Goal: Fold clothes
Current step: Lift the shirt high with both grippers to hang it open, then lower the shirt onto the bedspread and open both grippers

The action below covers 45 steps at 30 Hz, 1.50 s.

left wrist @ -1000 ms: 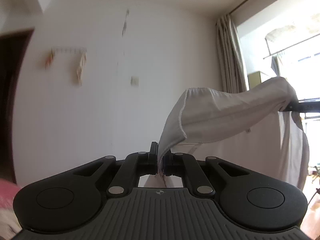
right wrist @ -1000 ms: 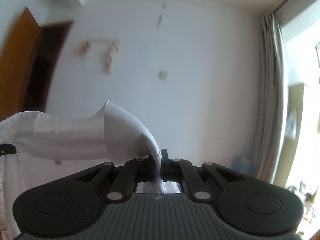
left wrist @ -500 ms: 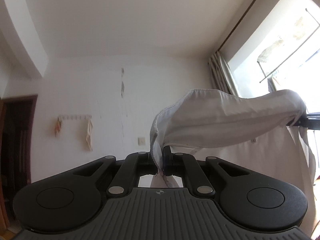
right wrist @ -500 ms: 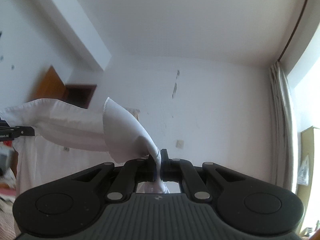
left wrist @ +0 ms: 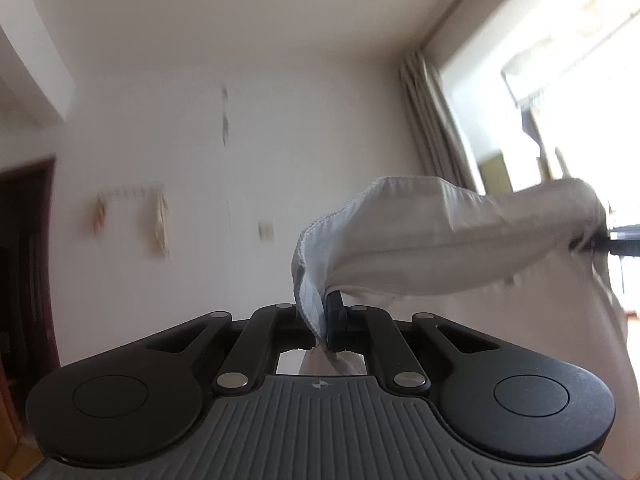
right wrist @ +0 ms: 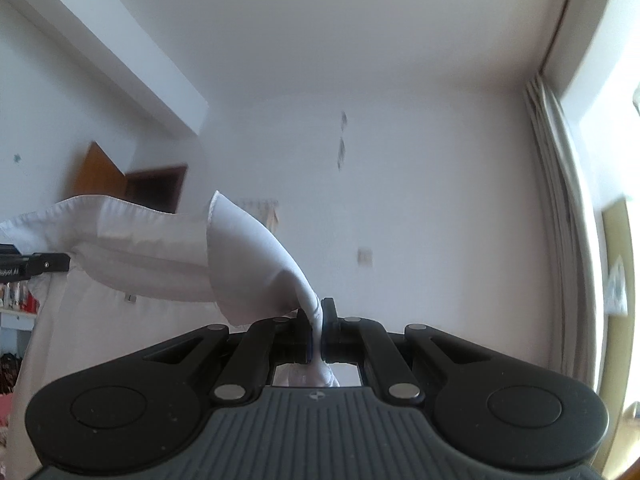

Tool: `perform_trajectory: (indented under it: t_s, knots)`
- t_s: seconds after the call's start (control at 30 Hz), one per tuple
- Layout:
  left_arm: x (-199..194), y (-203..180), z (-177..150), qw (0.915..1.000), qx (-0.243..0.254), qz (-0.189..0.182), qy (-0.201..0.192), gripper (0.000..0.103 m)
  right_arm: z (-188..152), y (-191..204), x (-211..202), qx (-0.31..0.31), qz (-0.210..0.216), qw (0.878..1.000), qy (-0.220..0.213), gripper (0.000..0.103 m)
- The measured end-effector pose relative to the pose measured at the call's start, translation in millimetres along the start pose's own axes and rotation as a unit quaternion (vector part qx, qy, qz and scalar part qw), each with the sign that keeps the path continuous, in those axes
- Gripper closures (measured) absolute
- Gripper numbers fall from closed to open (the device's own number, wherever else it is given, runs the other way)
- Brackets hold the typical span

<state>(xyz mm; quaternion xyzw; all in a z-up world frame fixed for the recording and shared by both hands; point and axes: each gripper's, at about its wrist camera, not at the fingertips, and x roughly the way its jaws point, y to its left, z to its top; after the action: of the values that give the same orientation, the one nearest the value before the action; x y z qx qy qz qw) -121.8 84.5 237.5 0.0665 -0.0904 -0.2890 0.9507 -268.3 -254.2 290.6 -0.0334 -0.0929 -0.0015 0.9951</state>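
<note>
I have the left gripper point(left wrist: 326, 322) pinching one end of the white shirt point(left wrist: 440, 240), its jaws pressed together on a bunched fold with a stitched hem curling up just above them. From there the shirt stretches off to my right in a band, up in the air, and ends at the dark tip of the other tool at the frame edge; below that band more of the cloth hangs down as a loose sheet. In the right wrist view the right gripper point(right wrist: 318, 326) is likewise clamped on the shirt point(right wrist: 160, 252), the jaws closed on a thin twist of fabric that widens into a cone above them and then runs left as a band to the left tool's black tip. Cloth droops below that band too. Both cameras tilt upward, so I see mostly ceiling point(right wrist: 340, 40) and the pale wall point(left wrist: 240, 160) ahead, with a small switch plate point(left wrist: 266, 231) on it and a hook rail point(left wrist: 132, 192) carrying a couple of hanging items, blurred. A curtain point(left wrist: 432, 120) hangs beside the bright window point(left wrist: 568, 80) on the right. A dark doorway point(right wrist: 154, 188) with a brown door point(right wrist: 98, 176) shows on the left.
</note>
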Motion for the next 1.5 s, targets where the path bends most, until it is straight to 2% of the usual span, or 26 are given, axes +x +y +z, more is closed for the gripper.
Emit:
perform_trajectory:
  t_s: [0.13,0.3,0.47,0.6,0.7,0.8,0.87,0.93,0.97,1.0,1.03,1.07,1.1,1.17,1.2,1.33,1.4,1.47,1.5]
  knots:
    - [61.6,-3.1,-64.6,0.9968,0.01,-0.011,0.079,0.099,-43.8,-13.7,42.0,0.015,-0.017,0.998,0.062,0.1]
    - [144.7,1.4,-161.6,0.9818,-0.008,-0.037,0.186,0.098,-118.5,-24.5,119.1,0.01,-0.043,0.988,0.15,0.1]
    - [225.6,7.5,-271.7,0.953,-0.032,-0.045,0.298,0.098,-217.2,-33.1,202.6,0.015,-0.066,0.964,0.256,0.1]
    - [277.8,12.1,-360.6,0.9234,-0.044,-0.037,0.38,0.098,-310.8,-42.6,270.6,0.024,-0.083,0.932,0.351,0.1]
    - [304.8,15.6,-406.5,0.9057,-0.058,-0.033,0.419,0.099,-381.5,-40.9,305.4,0.026,-0.091,0.908,0.408,0.1]
    - [318.7,26.8,-436.9,0.8942,-0.075,-0.027,0.441,0.099,-443.5,-40.0,329.1,0.032,-0.095,0.887,0.45,0.1]
    - [330.1,31.7,-452.5,0.8866,-0.087,-0.033,0.453,0.097,-471.1,-43.7,340.9,0.039,-0.097,0.879,0.466,0.1]
    - [328.6,34.7,-467.2,0.8832,-0.107,-0.045,0.454,0.097,-481.8,-58.1,339.8,0.088,-0.093,0.875,0.468,0.1]
    - [326.6,35.4,-468.1,0.8811,-0.121,-0.054,0.454,0.091,-485.8,-66.5,338.0,0.116,-0.09,0.872,0.468,0.099]
    - [330.4,40.1,-467.4,0.8756,-0.144,-0.065,0.457,0.086,-489.7,-74.9,336.2,0.144,-0.087,0.868,0.467,0.097]
    - [334.3,44.9,-466.6,0.8695,-0.167,-0.075,0.459,0.074,-493.7,-83.2,334.5,0.172,-0.084,0.864,0.466,0.095]
    - [337.7,50.8,-466.3,0.8624,-0.193,-0.085,0.46,0.067,-497.6,-91.6,332.7,0.2,-0.081,0.859,0.464,0.094]
    - [340.0,59.2,-467.8,0.8544,-0.225,-0.091,0.46,0.065,-501.6,-100.0,330.9,0.228,-0.078,0.853,0.462,0.089]
    - [342.0,75.3,-472.2,0.841,-0.284,-0.085,0.453,0.058,-509.5,-116.7,327.4,0.283,-0.071,0.84,0.458,0.072]
    - [342.7,83.1,-473.8,0.8337,-0.313,-0.08,0.448,0.057,-513.5,-125.1,325.6,0.31,-0.068,0.832,0.455,0.058]
    - [343.9,105.7,-485.3,0.8055,-0.409,-0.048,0.426,0.057,-529.3,-159.3,318.4,0.416,-0.058,0.794,0.439,0.051]
    - [343.0,108.9,-487.9,0.8021,-0.429,-0.027,0.414,0.057,-535.3,-174.6,311.9,0.469,-0.057,0.77,0.429,0.046]
    - [341.8,106.1,-484.8,0.8105,-0.422,0.001,0.406,0.059,-542.7,-186.1,306.7,0.514,-0.054,0.745,0.423,0.044]
    - [341.1,103.9,-482.2,0.8158,-0.416,0.015,0.402,0.059,-542.7,-187.2,307.4,0.513,-0.052,0.743,0.426,0.044]
